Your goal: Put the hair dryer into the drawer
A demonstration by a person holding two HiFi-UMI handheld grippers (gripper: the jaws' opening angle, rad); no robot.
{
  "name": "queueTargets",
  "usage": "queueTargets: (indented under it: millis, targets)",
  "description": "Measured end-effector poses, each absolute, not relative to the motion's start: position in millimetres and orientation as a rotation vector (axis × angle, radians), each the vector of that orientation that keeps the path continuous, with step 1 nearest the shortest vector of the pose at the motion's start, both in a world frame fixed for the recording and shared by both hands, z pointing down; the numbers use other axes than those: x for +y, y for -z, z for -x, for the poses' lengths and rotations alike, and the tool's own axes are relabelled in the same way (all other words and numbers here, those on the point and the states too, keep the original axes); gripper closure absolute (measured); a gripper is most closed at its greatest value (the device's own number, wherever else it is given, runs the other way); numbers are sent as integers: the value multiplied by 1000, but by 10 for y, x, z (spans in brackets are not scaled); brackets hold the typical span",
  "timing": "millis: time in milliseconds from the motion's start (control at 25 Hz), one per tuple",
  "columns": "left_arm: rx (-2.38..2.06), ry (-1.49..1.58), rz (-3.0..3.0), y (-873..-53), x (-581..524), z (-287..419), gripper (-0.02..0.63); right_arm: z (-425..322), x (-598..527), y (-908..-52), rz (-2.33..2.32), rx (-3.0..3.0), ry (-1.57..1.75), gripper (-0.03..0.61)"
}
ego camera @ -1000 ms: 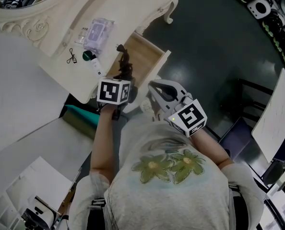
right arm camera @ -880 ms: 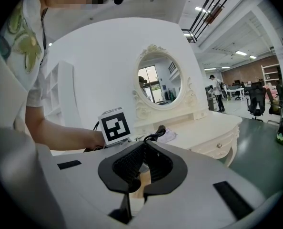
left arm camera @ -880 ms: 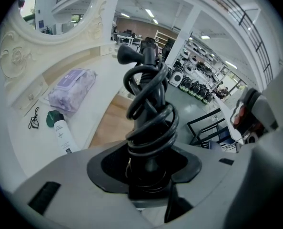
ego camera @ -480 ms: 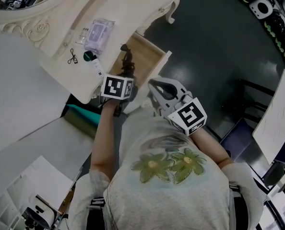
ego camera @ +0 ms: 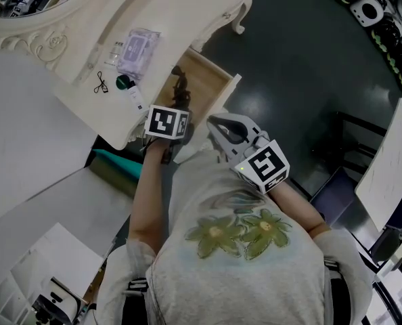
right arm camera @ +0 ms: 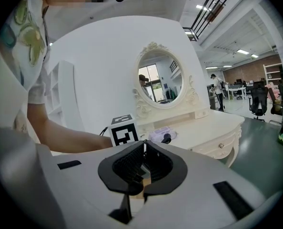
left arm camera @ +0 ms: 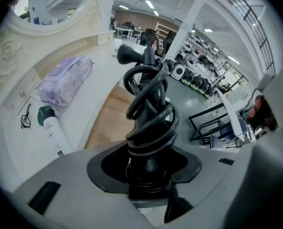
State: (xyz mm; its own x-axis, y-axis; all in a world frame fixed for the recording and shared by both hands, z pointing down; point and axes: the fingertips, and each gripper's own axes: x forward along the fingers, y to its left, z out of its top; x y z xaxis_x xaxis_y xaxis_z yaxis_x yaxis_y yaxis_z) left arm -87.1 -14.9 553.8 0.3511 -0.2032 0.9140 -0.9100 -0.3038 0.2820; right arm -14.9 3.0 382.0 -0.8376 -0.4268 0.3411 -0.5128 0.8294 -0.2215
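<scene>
Was at the placing step, not yet done. Had the hair dryer (left arm camera: pixel 148 104), cord wound round it in coils, up over the open wooden drawer (ego camera: pixel 204 80), at approx 12 o'clock of the left gripper (ego camera: pixel 174 107) in head view. Couldn't tell whether it touched the drawer bottom.

Needed next, prob.: lowering it nose-first into the drawer, clear of the front edge & the desk (ego camera: pixel 181 12) lip, then spreading the fingers to let go. Risked snagging loose cord coils on the rim.

Gripped the dryer's handle end w/ the left fingers, spread fairly wide by its bulk, cord coils caught betw. them. Had the right gripper (right arm camera: pixel 142 149) parked at approx 4 o'clock of the left one, by the drawer's front corner. Fingers there closed tip to tip, nothing betw. them, touching nothing that could be made out.

Saw on the desk, at 10–11 o'clock of the drawer: wet-wipes pack (ego camera: pixel 138 45), green-capped bottle (ego camera: pixel 130 90), small black loop (ego camera: pixel 101 81), maybe a hair tie. None in the way.
</scene>
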Motion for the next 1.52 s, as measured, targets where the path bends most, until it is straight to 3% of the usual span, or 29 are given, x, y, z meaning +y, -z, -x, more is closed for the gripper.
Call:
queueTargets:
  millis: [1520]
  targets:
    - [-813, -1108, -1625, -6020, -102, 785, 413, 279, -186, -3976, -725, -2682, -492, 554]
